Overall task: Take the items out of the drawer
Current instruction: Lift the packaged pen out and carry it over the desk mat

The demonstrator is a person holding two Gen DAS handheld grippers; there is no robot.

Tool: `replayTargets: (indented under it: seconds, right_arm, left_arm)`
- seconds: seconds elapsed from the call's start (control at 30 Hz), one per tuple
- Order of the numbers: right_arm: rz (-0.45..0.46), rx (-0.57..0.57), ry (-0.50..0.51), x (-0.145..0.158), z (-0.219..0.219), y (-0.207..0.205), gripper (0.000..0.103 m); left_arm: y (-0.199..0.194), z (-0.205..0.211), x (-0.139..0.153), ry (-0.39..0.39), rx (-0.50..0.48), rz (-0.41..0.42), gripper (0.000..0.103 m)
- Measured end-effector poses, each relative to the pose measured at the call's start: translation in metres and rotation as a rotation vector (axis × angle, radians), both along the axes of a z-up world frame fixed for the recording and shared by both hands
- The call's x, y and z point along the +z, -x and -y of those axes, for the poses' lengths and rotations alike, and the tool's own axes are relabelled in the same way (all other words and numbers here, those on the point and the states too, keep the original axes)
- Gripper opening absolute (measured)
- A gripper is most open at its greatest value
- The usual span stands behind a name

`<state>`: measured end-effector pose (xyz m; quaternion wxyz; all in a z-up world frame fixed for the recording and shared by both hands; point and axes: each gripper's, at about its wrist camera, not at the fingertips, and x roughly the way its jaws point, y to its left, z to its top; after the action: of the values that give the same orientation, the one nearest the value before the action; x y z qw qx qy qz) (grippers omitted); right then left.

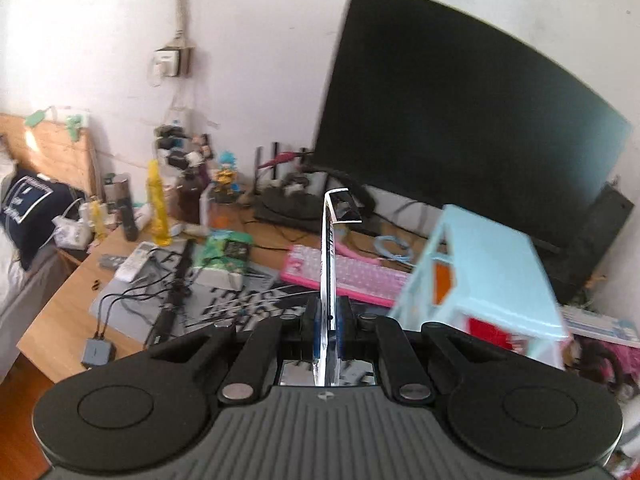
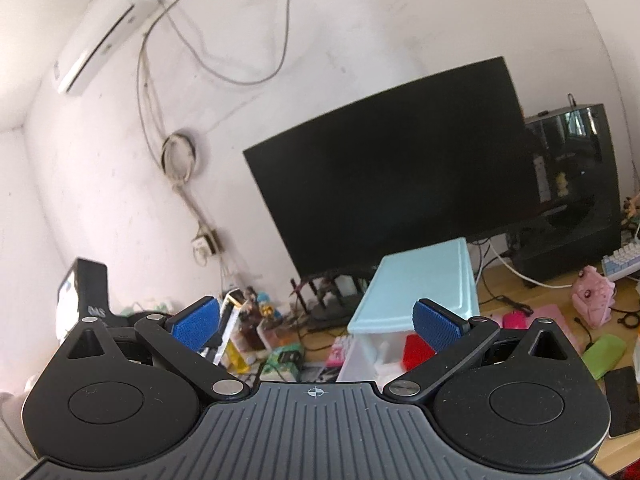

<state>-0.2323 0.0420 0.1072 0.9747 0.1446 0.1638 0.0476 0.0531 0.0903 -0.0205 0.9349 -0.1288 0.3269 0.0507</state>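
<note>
the left hand-held gripper [image 1: 329, 316] is nearly closed, pinching a thin flat card-like item [image 1: 330, 256] by its lower edge so it stands upright on edge above the desk [image 1: 72, 304], left of the pale blue drawer unit [image 1: 492, 276]. it looks light, stiff and slick, so it could pivot or slip; a pinch deeper across its flat faces seems safer. the right hand-held gripper [image 2: 318, 324] is wide open and empty, facing the drawer unit.
</note>
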Motion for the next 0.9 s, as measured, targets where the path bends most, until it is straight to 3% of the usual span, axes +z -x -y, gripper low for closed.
replayTargets:
  seconds: [0.27,0.53,0.9]
  right_arm:
    - [-0.061,0.004,0.04,-0.019,-0.028,-0.007,0.103]
    - [-0.135,0.001,0.072,-0.042,-0.051,-0.013,0.103]
    - [-0.167,-0.008,0.104,-0.047,-0.066,-0.012,0.103]
  left_arm:
    - [-0.01,-0.021,-0.074,-0.028,0.054,0.001,0.01]
    - [-0.025,-0.036,-0.151,-0.06,0.052,-0.134,0.01]
    - [-0.047,-0.034,-0.231,-0.143,-0.001,-0.235,0.01]
